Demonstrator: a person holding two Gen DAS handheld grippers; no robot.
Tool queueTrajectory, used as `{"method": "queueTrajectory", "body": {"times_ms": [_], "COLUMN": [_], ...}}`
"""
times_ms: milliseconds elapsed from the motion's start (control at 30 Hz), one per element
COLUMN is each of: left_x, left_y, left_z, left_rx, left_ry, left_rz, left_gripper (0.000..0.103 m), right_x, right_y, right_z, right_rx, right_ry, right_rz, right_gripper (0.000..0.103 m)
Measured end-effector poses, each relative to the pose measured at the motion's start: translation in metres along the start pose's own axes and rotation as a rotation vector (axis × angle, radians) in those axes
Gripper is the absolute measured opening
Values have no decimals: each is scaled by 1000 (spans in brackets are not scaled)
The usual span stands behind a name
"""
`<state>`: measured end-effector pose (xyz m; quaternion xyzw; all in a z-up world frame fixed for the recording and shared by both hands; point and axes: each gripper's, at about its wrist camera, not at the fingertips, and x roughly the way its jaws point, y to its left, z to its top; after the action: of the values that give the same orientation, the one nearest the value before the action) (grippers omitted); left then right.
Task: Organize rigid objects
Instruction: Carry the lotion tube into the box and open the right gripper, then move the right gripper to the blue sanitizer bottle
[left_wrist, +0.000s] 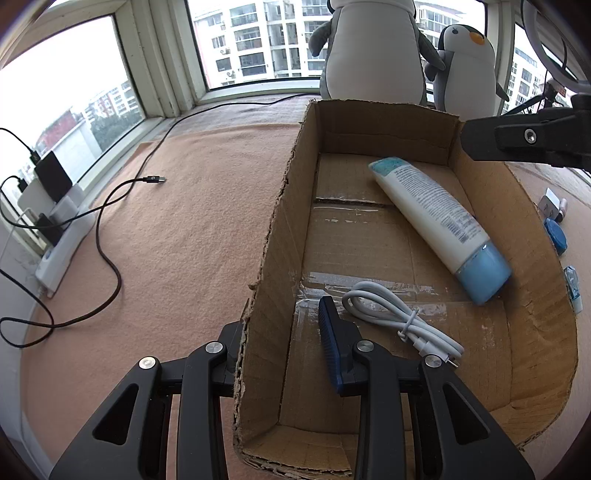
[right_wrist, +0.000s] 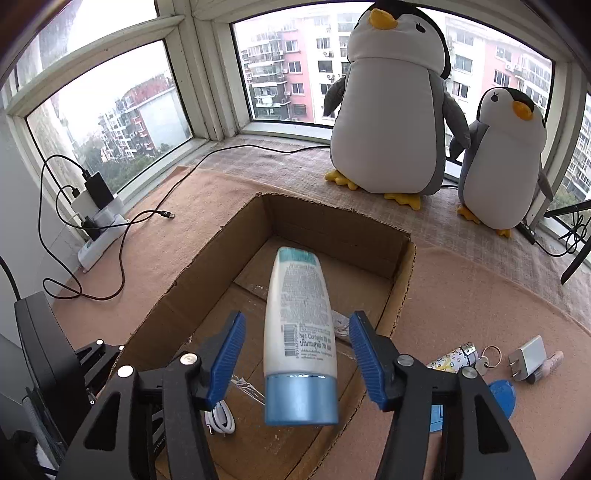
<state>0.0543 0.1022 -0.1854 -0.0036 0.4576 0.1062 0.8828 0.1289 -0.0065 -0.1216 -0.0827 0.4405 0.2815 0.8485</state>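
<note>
We note white tube (right_wrist: 301, 332) inside cardboard box (left_wrist: 369, 122) — right gripper (right_wrist: 297, 365) pads apart, clear of tube; left gripper (left_wrist: 284, 354) clamped on box's near-left wall.

Flat overcast daylight comes in through the windows (right_wrist: 110, 110) behind the scene; sky panes are blown out white in the left wrist view. Shadows are soft and faint inside the cardboard box (left_wrist: 280, 229). Both views sharp, no motion blur. Strong fisheye bending, dark vignette at corners.
</note>
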Motion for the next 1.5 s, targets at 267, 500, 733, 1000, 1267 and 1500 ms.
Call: {"method": "queueTrajectory", "body": {"times_ms": [267, 500, 733, 1000, 1267, 1500], "left_x": [1, 1, 1, 1, 1, 0], "left_y": [-1, -1, -1, -1, -1, -1], "left_z": [1, 1, 1, 1, 1, 1], "left_rx": [0, 0, 0, 0, 1, 6], "left_ry": [0, 0, 0, -1, 0, 0], "left_rz": [0, 0, 1, 1, 1, 4], "left_gripper": [30, 30, 30, 30, 30, 30], "right_x": [-8, -13, -25, -51, -75, -84], "right_y": [0, -2, -10, -36, -87, -128], "right_z": [2, 0, -3, -22, -59, -88], "right_rx": [-8, -6, 2, 15, 99, 170], "right_ry": [-21, -23, -31, -23, 5, 35], "right_rz": [-5, -8, -13, -16, -59, -109], "right_gripper": [66, 66, 66, 66, 66, 66]}}
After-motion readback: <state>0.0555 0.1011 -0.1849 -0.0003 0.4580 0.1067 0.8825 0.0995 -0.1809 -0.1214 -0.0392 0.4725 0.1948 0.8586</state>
